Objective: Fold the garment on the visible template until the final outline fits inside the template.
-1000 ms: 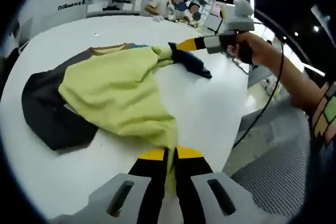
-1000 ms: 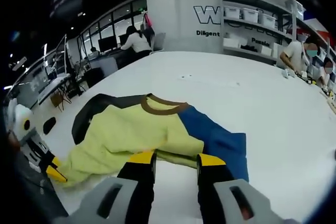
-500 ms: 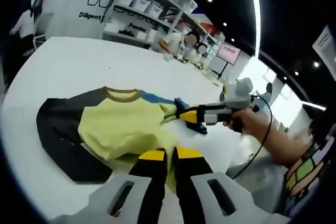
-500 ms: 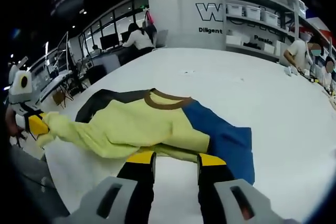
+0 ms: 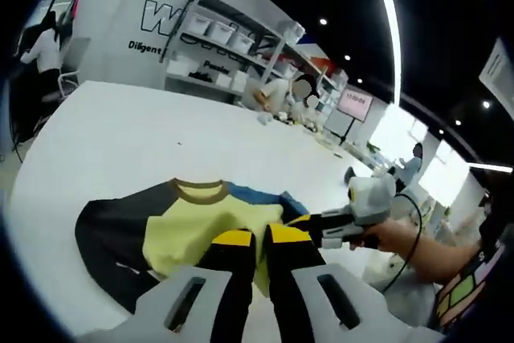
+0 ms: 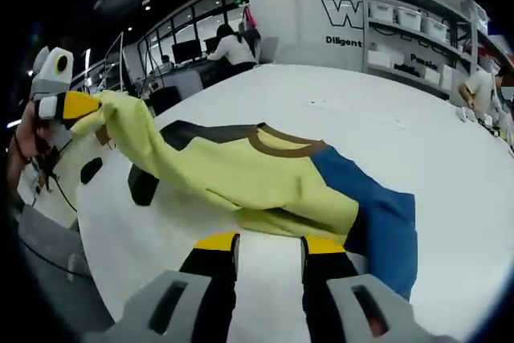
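Note:
A yellow-green shirt [image 5: 193, 230] with a brown collar [image 5: 199, 191] lies on the white table [image 5: 104, 134]. A blue sleeve [image 6: 393, 222] is on one side and a black part [image 6: 144, 186] lies flat on the other; I cannot tell whether the black is sleeve or template. My left gripper [image 5: 261, 236] is shut on a yellow corner of the shirt. In the right gripper view the left gripper [image 6: 80, 106] holds that corner high above the table's edge. My right gripper [image 6: 269, 242] pinches the shirt's [image 6: 241, 174] near edge at its tips. It also enters the left gripper view as the right gripper [image 5: 299, 220], close beside the left jaws.
A person's arm [image 5: 418, 238] holds the right gripper off the table's side. Shelves with white bins [image 6: 401, 18] line the back wall. People [image 5: 277, 94] stand at the table's far end, and one sits at a desk [image 6: 233, 46]. The table's rounded edge [image 6: 80, 222] is near.
The left gripper has lifted its yellow corner off the table and brought it up close to the right gripper. The fabric now stretches up in a ridge. The right gripper keeps its hold.

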Demonstrator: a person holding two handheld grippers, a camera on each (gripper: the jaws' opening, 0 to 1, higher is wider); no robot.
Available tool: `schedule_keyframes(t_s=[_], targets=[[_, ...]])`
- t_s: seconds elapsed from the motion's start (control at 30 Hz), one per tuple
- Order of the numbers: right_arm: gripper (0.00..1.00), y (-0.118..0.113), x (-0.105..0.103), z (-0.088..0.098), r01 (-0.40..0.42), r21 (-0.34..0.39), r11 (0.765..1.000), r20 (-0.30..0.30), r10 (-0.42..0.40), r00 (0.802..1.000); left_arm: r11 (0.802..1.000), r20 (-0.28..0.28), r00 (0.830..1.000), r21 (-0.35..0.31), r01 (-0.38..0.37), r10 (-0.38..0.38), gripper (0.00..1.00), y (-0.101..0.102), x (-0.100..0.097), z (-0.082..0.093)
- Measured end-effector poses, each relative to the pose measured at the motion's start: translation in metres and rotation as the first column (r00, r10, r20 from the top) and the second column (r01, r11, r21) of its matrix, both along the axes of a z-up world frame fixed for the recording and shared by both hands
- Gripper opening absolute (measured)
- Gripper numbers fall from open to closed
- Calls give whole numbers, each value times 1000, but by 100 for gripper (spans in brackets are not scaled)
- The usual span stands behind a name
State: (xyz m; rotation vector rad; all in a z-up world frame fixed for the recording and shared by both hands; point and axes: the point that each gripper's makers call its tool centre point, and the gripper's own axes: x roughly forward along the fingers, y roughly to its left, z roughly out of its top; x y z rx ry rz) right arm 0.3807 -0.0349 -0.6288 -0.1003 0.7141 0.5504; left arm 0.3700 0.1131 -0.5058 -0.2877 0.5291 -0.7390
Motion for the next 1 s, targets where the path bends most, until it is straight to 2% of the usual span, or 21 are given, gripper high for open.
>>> schedule_keyframes(t_s=[0.17, 0.33, 0.5, 0.7, 0.9, 1.0], targets=[[24, 17, -3, -6, -70, -15, 997, -8, 70, 998, 1000, 32, 999, 0, -30, 30, 0, 6, 19, 11], [22, 36, 5, -14, -164, -64, 984, -5, 164, 986, 998, 60, 997, 7, -56, 56, 0, 9, 37, 18], [21, 50, 15, -16, -200, -82, 976, 5, 201, 980, 996, 77, 994, 16, -83, 82, 0, 13, 53, 22], [19, 59, 26, -28, -239, -130, 962, -9, 240, 971, 991, 96, 988, 39, -127, 123, 0, 23, 69, 24], [17, 72, 31, -34, -276, -151, 949, -8, 278, 961, 988, 93, 985, 44, -147, 143, 0, 28, 74, 22], [16, 74, 36, -40, -289, -194, 937, -5, 294, 956, 988, 89, 985, 47, -150, 145, 0, 29, 74, 21]])
